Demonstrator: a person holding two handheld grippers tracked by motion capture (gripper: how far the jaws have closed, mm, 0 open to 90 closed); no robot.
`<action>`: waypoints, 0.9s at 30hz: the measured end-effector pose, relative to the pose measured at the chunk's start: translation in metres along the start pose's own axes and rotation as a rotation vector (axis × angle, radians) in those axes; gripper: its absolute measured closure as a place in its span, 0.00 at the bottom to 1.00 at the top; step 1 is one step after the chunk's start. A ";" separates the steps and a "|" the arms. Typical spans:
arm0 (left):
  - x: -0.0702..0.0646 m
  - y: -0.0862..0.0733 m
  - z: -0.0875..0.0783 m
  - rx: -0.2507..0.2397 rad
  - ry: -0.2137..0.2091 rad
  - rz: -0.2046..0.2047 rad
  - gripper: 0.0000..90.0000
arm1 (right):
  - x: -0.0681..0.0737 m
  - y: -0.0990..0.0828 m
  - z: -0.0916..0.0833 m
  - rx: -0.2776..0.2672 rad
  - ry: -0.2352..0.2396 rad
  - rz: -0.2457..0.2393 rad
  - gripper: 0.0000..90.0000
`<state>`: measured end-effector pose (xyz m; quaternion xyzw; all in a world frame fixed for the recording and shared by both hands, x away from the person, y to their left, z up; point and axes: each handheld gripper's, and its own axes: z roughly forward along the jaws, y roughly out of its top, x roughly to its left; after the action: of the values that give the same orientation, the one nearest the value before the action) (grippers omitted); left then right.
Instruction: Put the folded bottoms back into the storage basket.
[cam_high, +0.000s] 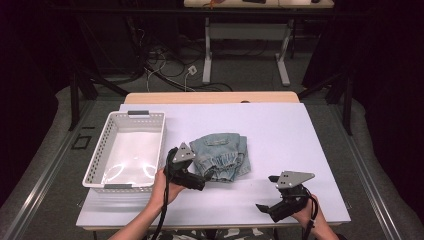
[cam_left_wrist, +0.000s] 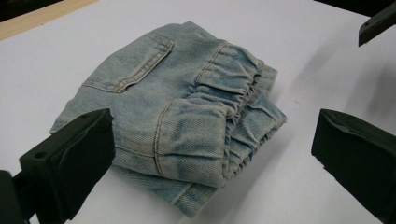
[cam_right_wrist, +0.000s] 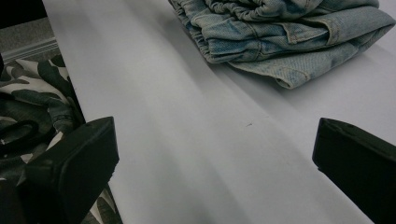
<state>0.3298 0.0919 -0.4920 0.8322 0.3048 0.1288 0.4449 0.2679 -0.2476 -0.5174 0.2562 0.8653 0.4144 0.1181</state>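
The folded denim garment (cam_high: 222, 156) lies near the middle of the white table (cam_high: 300, 130), and from how things lie the folding looks finished — the piece is a compact bundle with its elastic waistband gathered along the near edge. The white basket (cam_high: 126, 150) stands at about nine o'clock from the garment, just beside it and holding nothing, so my judgement is that the part left is to lift the bundle and set it in that basket.

The left gripper (cam_high: 200, 179) sits at the garment's seven o'clock corner, right up against the cloth; in the left gripper view its jaws stand wide apart with the bundle (cam_left_wrist: 187, 112) lying between and ahead of them, not yet pinched. The right gripper (cam_high: 265, 204) rests well apart at about five o'clock, near the table's front edge — its jaws are spread too, with bare table between them and the garment (cam_right_wrist: 289, 37) farther off at the top of its view.

So: fold done, grasp about to begin, transfer to the basket not yet started
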 end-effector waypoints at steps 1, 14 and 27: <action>0.001 0.001 0.001 0.002 0.001 0.000 0.00 | 0.000 0.000 0.000 0.001 0.001 0.000 0.00; 0.010 0.010 0.017 0.010 0.074 -0.036 0.00 | 0.001 0.000 0.000 0.000 0.002 0.002 0.00; 0.028 0.013 0.040 0.073 0.144 -0.104 0.00 | 0.001 0.000 0.000 0.003 0.005 0.003 0.00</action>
<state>0.3758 0.0772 -0.5056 0.8195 0.3831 0.1538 0.3975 0.2673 -0.2474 -0.5173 0.2564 0.8658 0.4141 0.1148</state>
